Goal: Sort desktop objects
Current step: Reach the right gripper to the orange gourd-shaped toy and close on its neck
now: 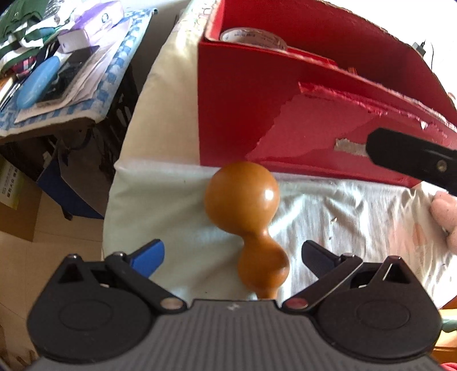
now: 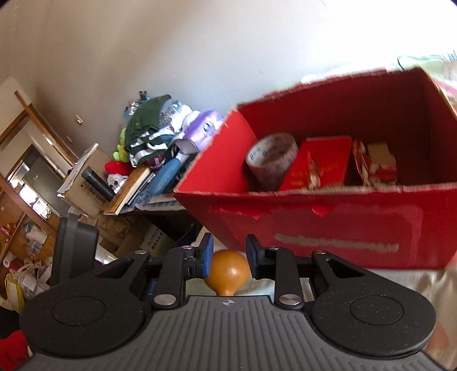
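Two grippers are near one brown gourd (image 1: 245,219). The gourd lies on a white cloth (image 1: 342,214), just in front of a red box (image 1: 234,114). Its big round end is toward the box and its small end is toward the left camera.

The left gripper (image 1: 232,256) is spread wide. Its blue fingers (image 1: 151,255) sit on each side of the gourd's small end and do not touch it.

The right gripper (image 2: 230,256) is only partly spread. The gourd's round end (image 2: 227,272) shows between its fingers (image 2: 206,256). The left finger looks very close to the gourd, but I cannot tell if it touches. The other finger is a little apart from it.

Inside the box are a roll of tape (image 2: 271,161), a red packet (image 2: 320,162) and more small packs (image 2: 377,165). The box front is torn and scuffed.

Off to the left is a side table (image 1: 71,85) piled with stuff: a blue case (image 1: 37,82), a purple pack (image 1: 97,17) and folded clothes (image 2: 151,134). In the left view, a black piece (image 1: 411,157) pokes in from the right edge, over the box front.
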`<state>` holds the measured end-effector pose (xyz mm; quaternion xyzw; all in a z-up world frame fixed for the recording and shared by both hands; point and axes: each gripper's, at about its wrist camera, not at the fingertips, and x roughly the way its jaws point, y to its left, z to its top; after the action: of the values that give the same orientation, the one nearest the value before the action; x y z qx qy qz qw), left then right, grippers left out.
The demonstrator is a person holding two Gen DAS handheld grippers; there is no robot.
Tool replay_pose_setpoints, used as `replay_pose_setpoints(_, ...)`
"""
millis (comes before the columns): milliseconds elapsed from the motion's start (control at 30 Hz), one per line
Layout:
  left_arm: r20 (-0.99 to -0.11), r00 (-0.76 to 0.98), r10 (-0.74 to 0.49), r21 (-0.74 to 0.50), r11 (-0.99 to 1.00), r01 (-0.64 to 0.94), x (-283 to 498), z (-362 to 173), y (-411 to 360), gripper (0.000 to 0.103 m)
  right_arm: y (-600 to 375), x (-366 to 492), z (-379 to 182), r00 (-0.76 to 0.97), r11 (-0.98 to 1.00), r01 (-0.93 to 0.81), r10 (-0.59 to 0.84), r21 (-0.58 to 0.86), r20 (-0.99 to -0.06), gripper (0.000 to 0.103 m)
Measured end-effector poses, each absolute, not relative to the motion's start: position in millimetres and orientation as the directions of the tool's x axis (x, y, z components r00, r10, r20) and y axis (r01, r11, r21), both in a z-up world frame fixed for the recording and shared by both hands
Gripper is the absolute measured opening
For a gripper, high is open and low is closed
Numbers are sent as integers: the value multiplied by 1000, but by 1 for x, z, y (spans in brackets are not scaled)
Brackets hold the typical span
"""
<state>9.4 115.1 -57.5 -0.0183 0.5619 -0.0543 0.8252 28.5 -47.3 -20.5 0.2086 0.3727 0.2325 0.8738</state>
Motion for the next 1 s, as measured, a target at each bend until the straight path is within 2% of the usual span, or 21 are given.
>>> replay_pose_setpoints(233, -935, 340, -101, -70, 992, 102, 9, -66, 108, 102, -53, 32, -41, 543, 787, -164, 576, 595, -611, 30)
replay_pose_setpoints(800, -946, 320, -59, -29, 995, 99, 5, -75, 111, 100, -41, 47, -65, 422, 729, -118, 652, 674, -631, 30)
replay_pose_setpoints(933, -947, 315, -55, -26, 995, 95, 8, -78, 113, 99, -37, 50, -66, 401, 715, -128, 671, 687, -624, 38)
replay_pose_setpoints(1000, -948, 315, -53, -25, 995, 92, 9, -80, 114, 99, -35, 52, -69, 381, 712, -127, 678, 691, -628, 38)
